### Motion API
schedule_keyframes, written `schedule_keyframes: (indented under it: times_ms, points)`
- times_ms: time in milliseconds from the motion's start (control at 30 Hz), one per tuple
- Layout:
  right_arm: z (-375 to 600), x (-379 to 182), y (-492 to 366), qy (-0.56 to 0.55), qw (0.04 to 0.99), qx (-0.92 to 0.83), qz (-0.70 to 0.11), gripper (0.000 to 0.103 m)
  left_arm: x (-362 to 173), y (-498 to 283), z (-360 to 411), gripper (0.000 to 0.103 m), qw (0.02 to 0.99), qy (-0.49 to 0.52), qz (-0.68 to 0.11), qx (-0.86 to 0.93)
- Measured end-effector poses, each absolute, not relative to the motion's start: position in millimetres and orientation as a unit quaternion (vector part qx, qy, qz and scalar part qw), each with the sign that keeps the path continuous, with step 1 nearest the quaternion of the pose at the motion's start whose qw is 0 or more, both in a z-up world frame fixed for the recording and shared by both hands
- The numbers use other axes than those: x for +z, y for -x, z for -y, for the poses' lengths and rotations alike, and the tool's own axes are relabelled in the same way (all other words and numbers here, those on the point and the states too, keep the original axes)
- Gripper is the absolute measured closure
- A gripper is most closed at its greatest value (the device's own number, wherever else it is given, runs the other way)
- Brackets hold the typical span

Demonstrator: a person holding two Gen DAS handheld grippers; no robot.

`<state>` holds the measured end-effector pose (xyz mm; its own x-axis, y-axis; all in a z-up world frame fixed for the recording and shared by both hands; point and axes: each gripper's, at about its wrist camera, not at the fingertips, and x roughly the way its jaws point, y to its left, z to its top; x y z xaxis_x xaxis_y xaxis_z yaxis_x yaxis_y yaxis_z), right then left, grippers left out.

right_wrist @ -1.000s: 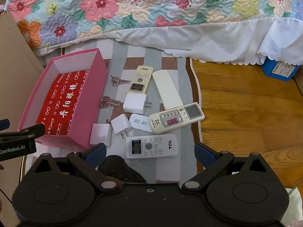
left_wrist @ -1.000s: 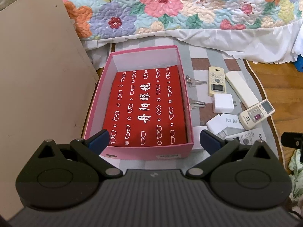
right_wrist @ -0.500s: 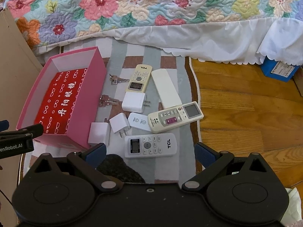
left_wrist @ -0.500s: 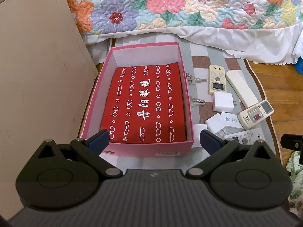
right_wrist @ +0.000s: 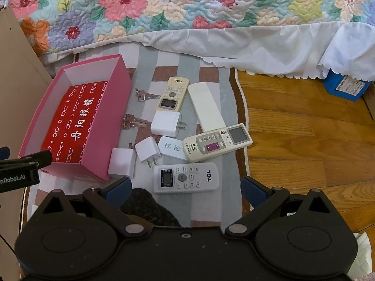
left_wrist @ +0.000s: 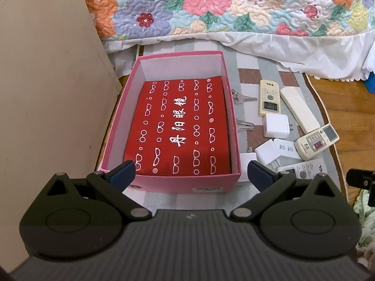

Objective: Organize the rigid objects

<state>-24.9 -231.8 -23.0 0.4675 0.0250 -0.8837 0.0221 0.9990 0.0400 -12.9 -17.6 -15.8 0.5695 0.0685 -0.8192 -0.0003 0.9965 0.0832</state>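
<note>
A home bedroom: ahead of the tool hung a floral quilted bedspread (right_wrist: 187,7), with a striped rug (right_wrist: 150,70) on wooden flooring (right_wrist: 304,121).

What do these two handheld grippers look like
Both the left gripper and right gripper are matte black, with two round housings, silver pivot pins and blue-padded jaws. White "nRobot.AI" lettering shows on the left one's side in the right wrist view.

Striped rug (right_wrist: 145,58) (on wood floor (right_wrist: 304,121)): pink box (right_wrist: 105,126), remotes, chargers, keys.
</note>
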Motion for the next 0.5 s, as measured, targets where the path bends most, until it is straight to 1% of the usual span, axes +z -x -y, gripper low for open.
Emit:
schedule_keyframes:
  times_ms: [500]
  points:
    - [232.2,-24.4,25.5,-0.021,0.855,0.001,-0.518,0.002,-17.2,12.5,14.9,0.000,0.884,-0.031,-0.465,0.025]
